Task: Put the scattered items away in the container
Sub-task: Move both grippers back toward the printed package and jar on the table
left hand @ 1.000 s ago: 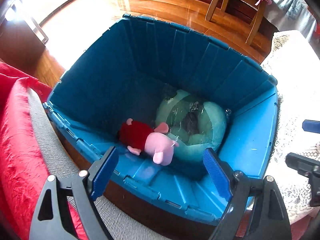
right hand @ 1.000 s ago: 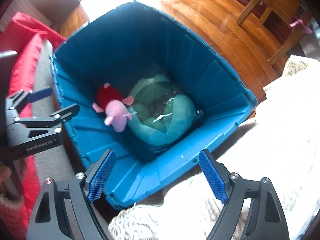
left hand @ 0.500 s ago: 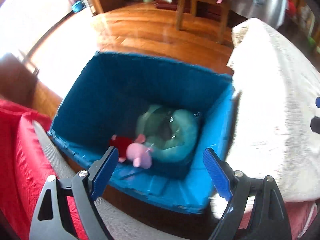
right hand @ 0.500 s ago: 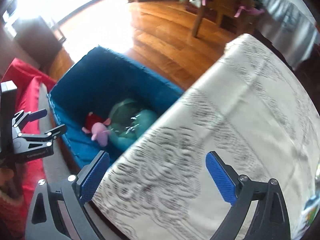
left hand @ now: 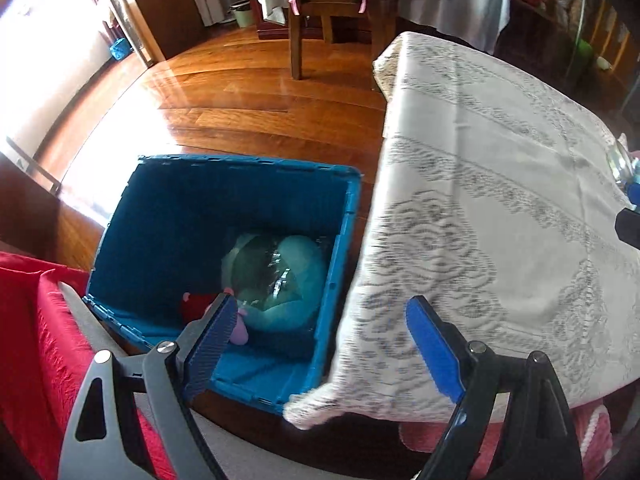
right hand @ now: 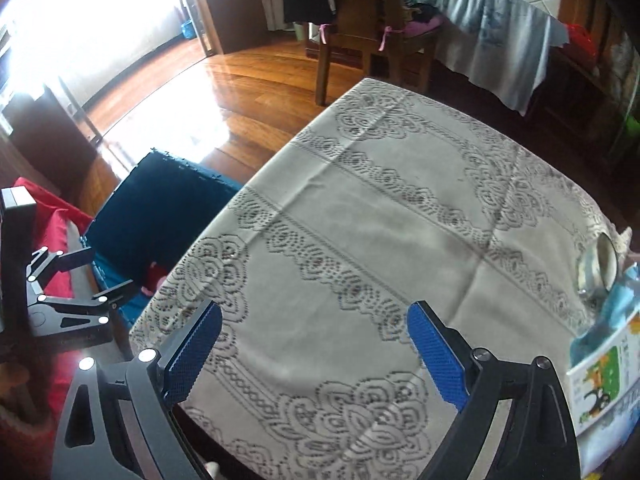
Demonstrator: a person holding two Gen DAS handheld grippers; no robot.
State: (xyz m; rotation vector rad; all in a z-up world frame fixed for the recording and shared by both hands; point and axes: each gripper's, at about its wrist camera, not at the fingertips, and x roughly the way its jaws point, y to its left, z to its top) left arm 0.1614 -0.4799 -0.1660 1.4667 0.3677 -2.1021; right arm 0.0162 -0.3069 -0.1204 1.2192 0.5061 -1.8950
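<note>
1. I see the blue plastic crate point(left hand: 168, 216) on the wooden floor point(left hand: 248, 104), open-topped with ribbed walls, just beside the table's edge.
2. Inside it lie a teal round cushion point(left hand: 292, 276) in clear wrap and a small pink pig plush point(left hand: 196, 304) in a red dress, touching each other near the crate's right wall.
3. My left gripper point(left hand: 320, 344) hangs above the crate's near corner, jaws wide with nothing between them.
4. My right gripper point(right hand: 316, 352) is over the lace tablecloth point(right hand: 380, 208), jaws spread wide and empty.
5. At the cloth's far right edge sit a glass jar point(right hand: 600, 268) and a printed packet point(right hand: 600, 376), partly cut off.
6. The tabletop's middle is bare cloth; a red-covered seat point(left hand: 28, 320) borders the crate's left, and a wooden chair point(left hand: 332, 16) stands well apart.
</note>
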